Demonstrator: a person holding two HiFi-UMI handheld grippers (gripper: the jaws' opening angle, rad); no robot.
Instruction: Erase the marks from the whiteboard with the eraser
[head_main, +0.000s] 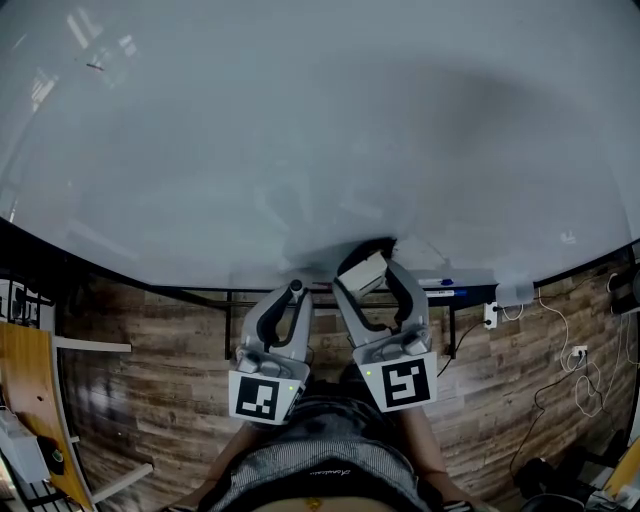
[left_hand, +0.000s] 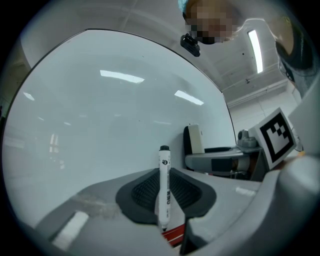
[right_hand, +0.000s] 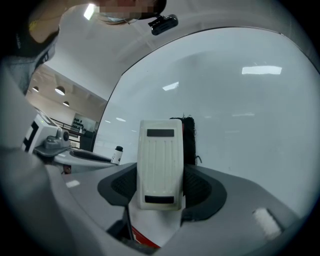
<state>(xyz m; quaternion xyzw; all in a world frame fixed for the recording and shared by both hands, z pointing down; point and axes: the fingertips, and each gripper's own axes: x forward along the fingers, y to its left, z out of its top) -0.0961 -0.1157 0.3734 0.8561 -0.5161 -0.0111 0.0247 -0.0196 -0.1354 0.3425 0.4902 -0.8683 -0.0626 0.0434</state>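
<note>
Whiteboard (head_main: 300, 130) with no marks visible: erasing appears complete. Right gripper (head_main: 372, 273), fingers clamped on the eraser (right_hand: 160, 165), by the board's lower edge; left gripper (head_main: 286, 300) fingers pinch a marker (left_hand: 164, 185).

Inspection for legible print, standing beside the person:

- Marker pen (left_hand: 163, 187), clamped between the jaws of the left gripper (head_main: 294, 290): a small round black logo below the cap and a line of black lettering down the white barrel. Both are too small and blurred to read.
- Cube on the left gripper: a black-and-white coded square (head_main: 263, 398). It is a pattern only, with no letters or digits.
- Cube on the right gripper (head_main: 375, 265): a similar coded square with a different pattern (head_main: 406, 384).
- Eraser (right_hand: 160, 162), gripped by the right gripper: two dark rectangular patches on its white back. No print is legible.

Finding: nothing can be read as words or numbers.
</note>
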